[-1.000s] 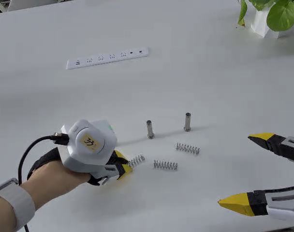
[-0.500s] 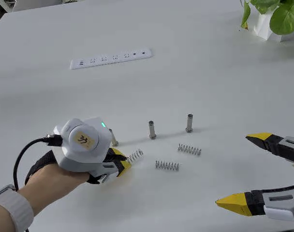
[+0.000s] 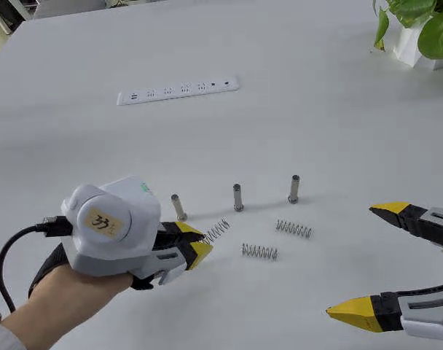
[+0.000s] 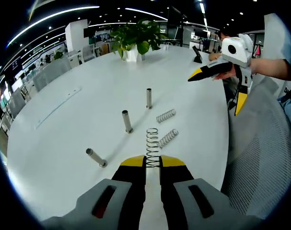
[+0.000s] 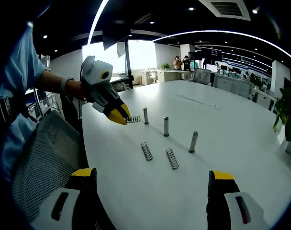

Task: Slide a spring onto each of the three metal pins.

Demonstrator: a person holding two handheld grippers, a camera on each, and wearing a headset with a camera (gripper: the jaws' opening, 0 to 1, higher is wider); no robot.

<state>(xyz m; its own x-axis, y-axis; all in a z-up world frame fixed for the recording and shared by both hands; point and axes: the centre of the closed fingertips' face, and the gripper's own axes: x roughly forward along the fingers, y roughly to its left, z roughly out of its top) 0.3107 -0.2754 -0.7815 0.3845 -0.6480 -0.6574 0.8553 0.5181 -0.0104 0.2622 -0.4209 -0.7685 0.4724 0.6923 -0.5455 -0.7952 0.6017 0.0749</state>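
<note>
Silver pins [image 3: 238,197]; white table [image 3: 316,109]; green plant [image 3: 428,29]

A smooth, matt white table [image 3: 316,124] bears three pins [image 3: 178,207] [image 3: 238,197] [image 3: 294,189] of satin grey metal. Three springs [image 3: 216,230] [image 3: 259,251] [image 3: 293,229] are thin bare wire, faintly shiny. The left gripper [image 3: 205,242] has a pale grey plastic shell with a soft sheen, black plastic arms and matt yellow tips; the right gripper [image 3: 353,260] looks the same. The power strip [image 3: 178,90] is white plastic. A matt black cable [image 3: 10,251] looks rubbery. A chair [image 5: 40,158] is grey woven mesh.
</note>
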